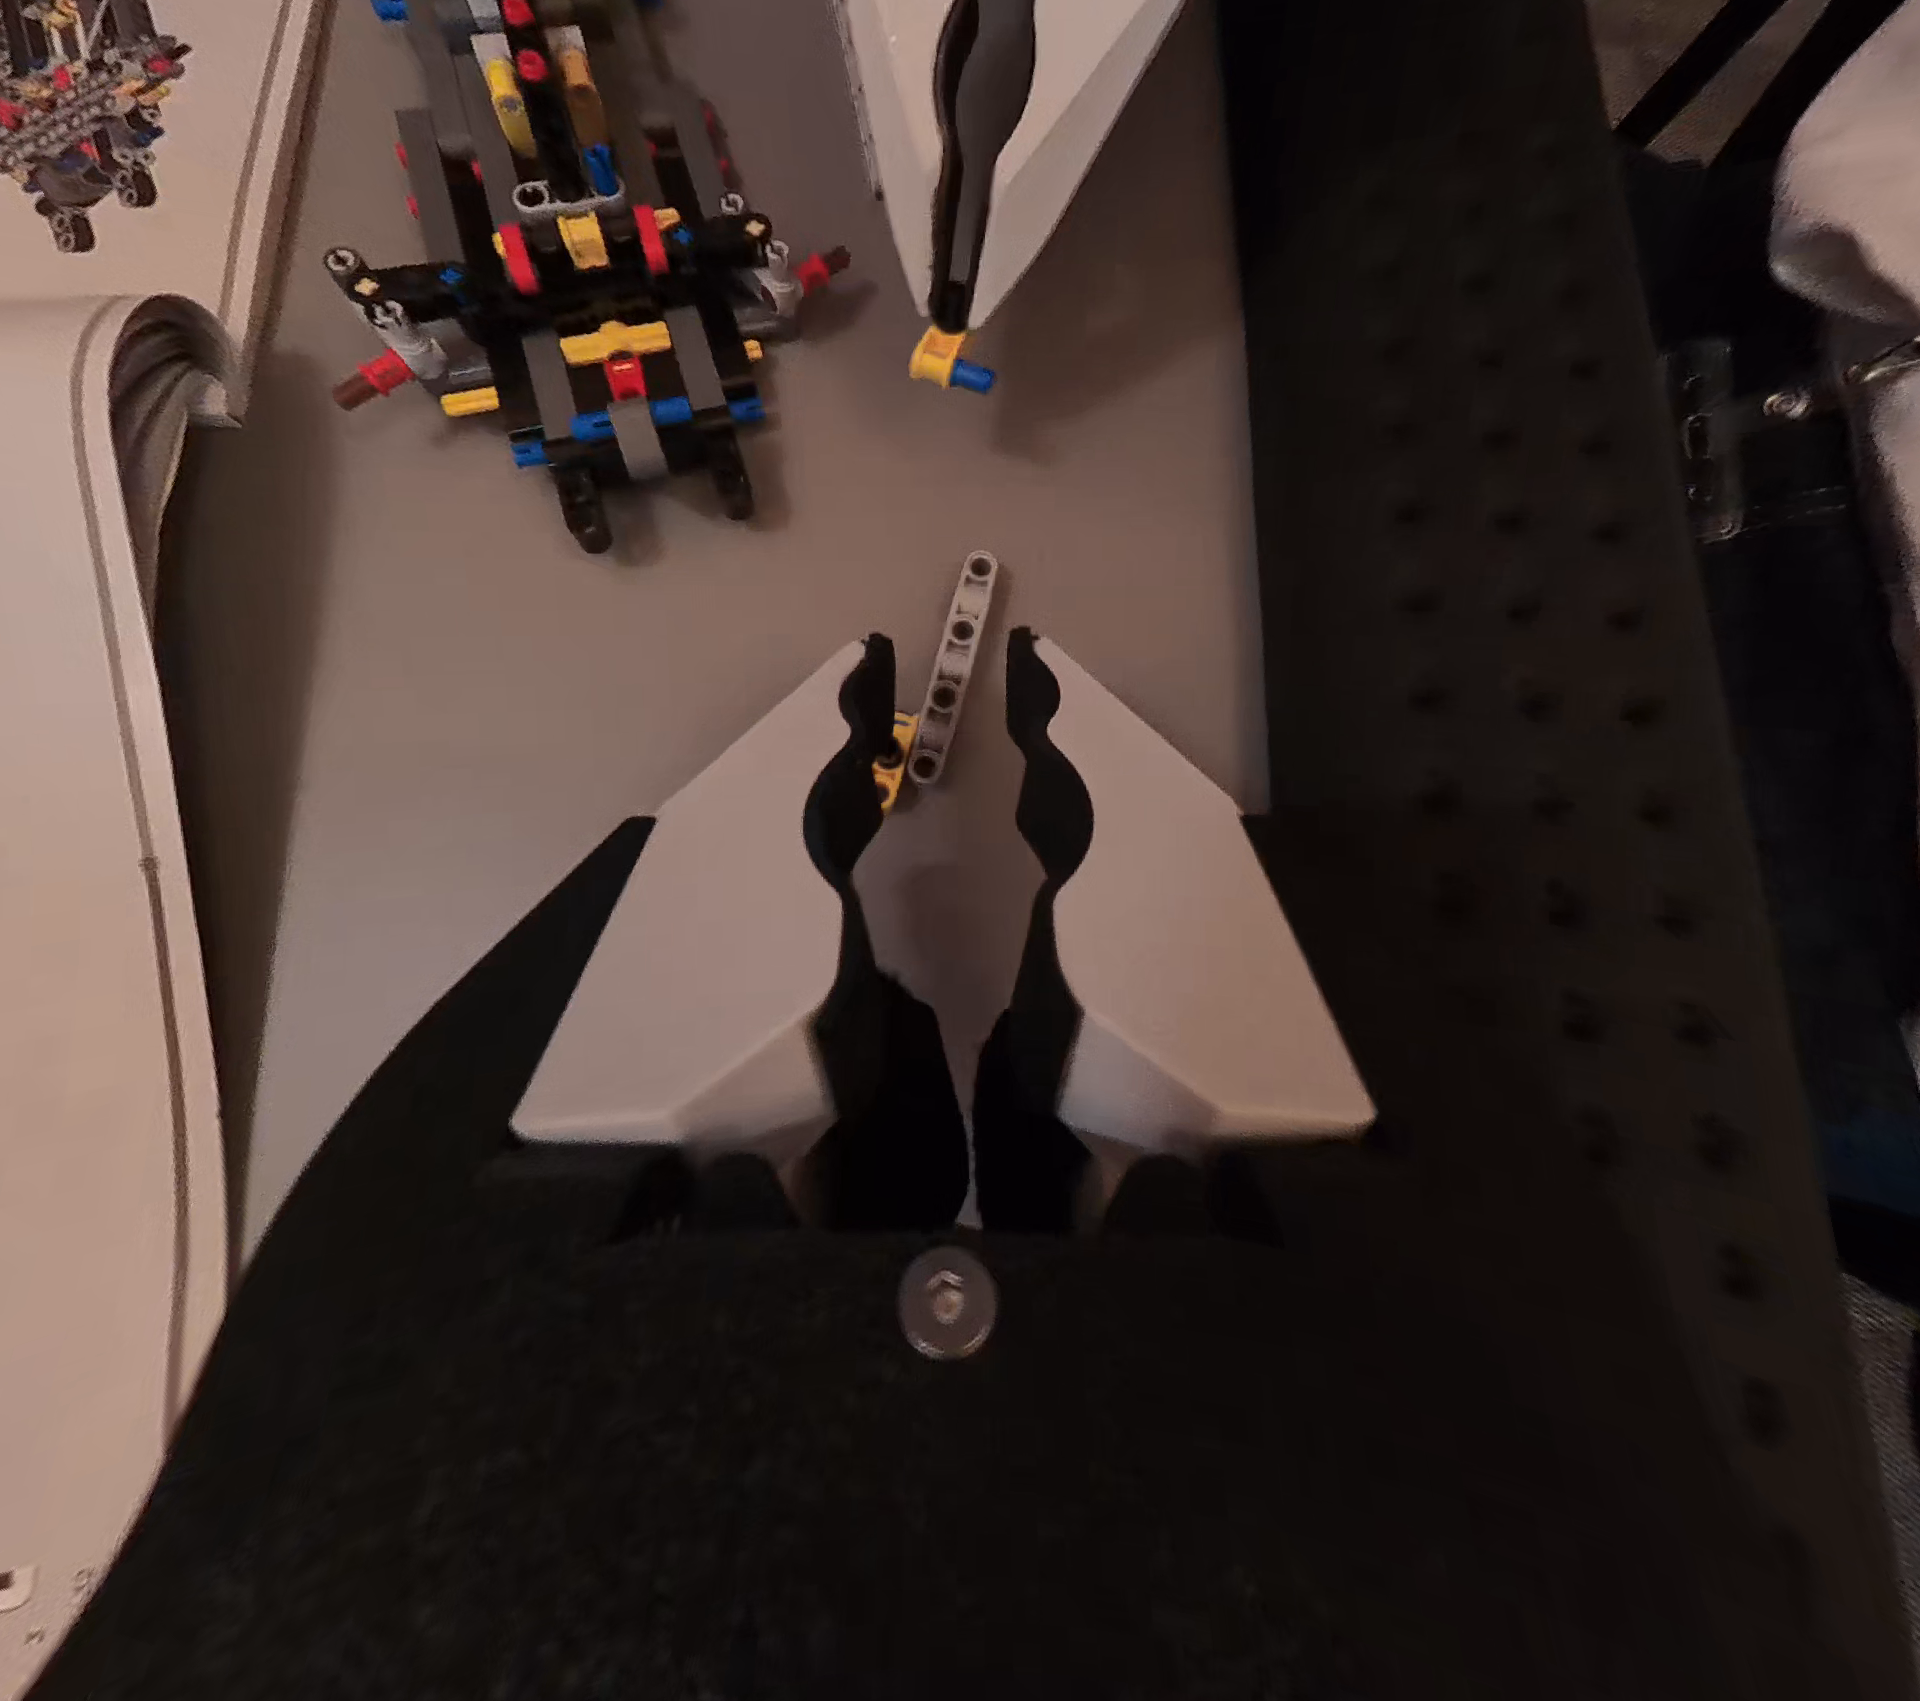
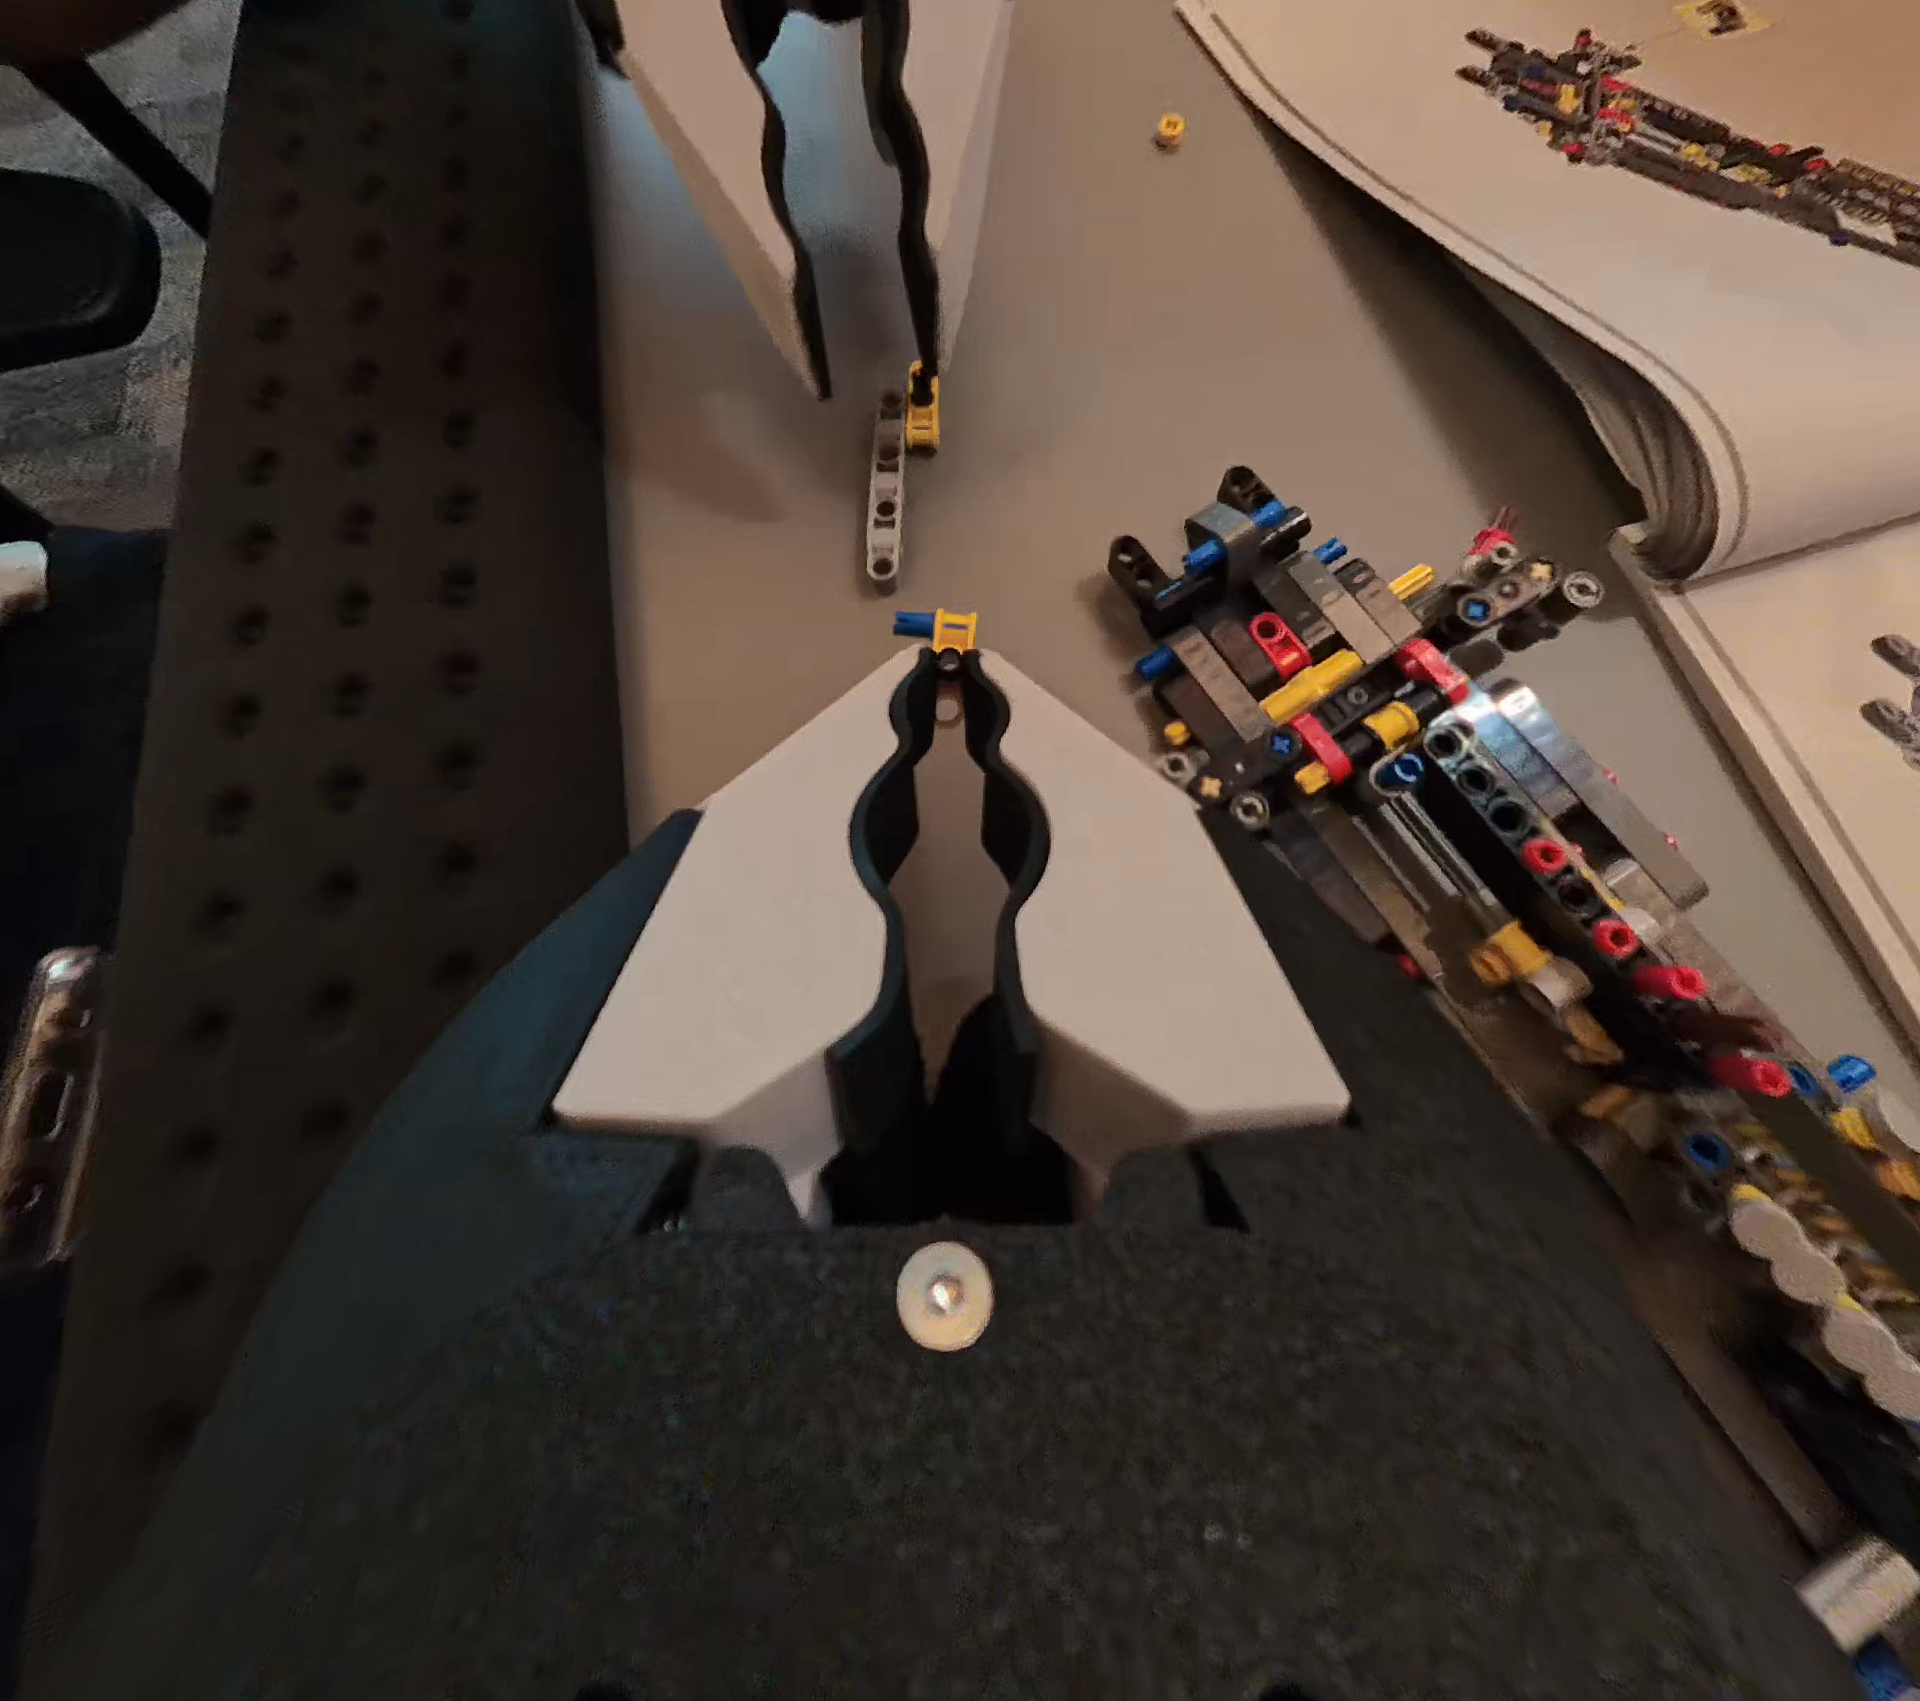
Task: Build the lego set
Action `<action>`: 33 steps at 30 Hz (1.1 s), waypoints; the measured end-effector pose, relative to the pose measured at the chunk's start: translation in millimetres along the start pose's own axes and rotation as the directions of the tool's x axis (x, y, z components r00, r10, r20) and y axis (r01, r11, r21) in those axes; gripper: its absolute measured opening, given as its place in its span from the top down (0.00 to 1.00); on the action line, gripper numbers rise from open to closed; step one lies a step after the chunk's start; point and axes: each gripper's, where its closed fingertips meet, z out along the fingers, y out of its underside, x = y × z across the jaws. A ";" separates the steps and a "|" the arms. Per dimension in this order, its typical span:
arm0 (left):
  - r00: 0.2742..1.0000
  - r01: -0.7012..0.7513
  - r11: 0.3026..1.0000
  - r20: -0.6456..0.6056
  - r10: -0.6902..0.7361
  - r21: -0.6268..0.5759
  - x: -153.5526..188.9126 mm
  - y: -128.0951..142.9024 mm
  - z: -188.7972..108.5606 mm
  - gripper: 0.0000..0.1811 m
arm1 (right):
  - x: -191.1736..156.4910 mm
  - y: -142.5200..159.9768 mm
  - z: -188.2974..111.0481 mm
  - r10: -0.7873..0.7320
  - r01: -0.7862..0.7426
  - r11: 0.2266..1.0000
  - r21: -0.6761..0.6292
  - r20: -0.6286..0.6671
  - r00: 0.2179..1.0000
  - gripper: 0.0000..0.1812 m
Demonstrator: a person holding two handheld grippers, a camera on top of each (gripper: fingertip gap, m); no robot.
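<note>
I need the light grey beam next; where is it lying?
The grey beam lies flat on the table between the open fingers of the left gripper, touching a small yellow connector, near the table's front edge.

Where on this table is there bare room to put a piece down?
Bare table lies between the grey beam, the small yellow bush and the instruction booklet. It is crowded between the two grippers, and the lego model fills the side by the booklet.

1. One part-built lego model (image 1: 582, 269), left of the grippers.
2. One grey beam (image 1: 956, 669), near.
3. Two yellow connectors (image 1: 938, 356), one far, one near.
4. One small yellow bush (image 2: 1169, 129).
5. One open instruction booklet (image 2: 1621, 217).
6. Two grippers (image 2: 948, 659).
</note>
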 end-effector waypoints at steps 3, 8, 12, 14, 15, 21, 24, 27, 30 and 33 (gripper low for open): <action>0.999 -0.019 0.994 0.050 0.014 0.107 -0.3 -12.6 -5.3 0.89 | 3.2 -4.8 6.2 0.023 -0.021 0.999 0.041 -0.041 0.999 0.98; 0.993 0.116 0.857 -0.053 -0.103 0.502 0.2 -63.9 -57.2 0.86 | 5.5 -9.2 2.5 -0.020 0.034 0.994 0.104 -0.130 0.991 0.98; 0.987 0.139 0.880 0.007 -0.159 0.454 -20.2 -29.7 -56.1 0.84 | 8.0 -9.3 3.3 -0.007 0.021 0.994 0.109 -0.126 0.992 0.98; 0.978 0.191 0.904 0.006 -0.209 0.382 -23.3 -15.6 -47.0 0.82 | 9.6 -5.6 6.2 0.014 -0.004 0.996 0.086 -0.113 0.994 0.98; 0.978 0.192 0.918 0.010 -0.208 0.347 -21.4 -13.5 -41.8 0.80 | 9.3 -3.1 8.1 0.021 -0.014 0.998 0.067 -0.101 0.995 0.98; 0.989 0.107 0.992 0.095 -0.113 0.060 -12.7 15.2 -8.1 0.78 | 4.6 5.8 18.9 0.042 -0.044 0.994 -0.099 -0.022 0.999 0.98; 0.991 0.108 0.994 0.080 -0.109 0.019 -5.5 20.9 -1.9 0.78 | 2.3 9.5 23.9 0.011 -0.011 0.987 -0.163 -0.003 1.000 0.98; 0.989 0.099 0.995 0.109 -0.097 -0.009 -9.8 24.9 1.1 0.78 | 2.6 11.5 29.2 -0.047 0.045 0.980 -0.193 -0.005 0.999 0.98; 0.991 0.096 0.995 0.100 -0.092 -0.031 -10.1 27.9 5.3 0.80 | 3.3 5.6 32.6 -0.067 0.065 0.976 -0.206 -0.001 0.998 0.98; 0.992 0.087 0.995 0.097 -0.081 -0.051 -10.4 31.3 8.6 0.85 | 2.3 4.7 39.4 -0.074 0.075 0.970 -0.229 0.017 0.997 0.97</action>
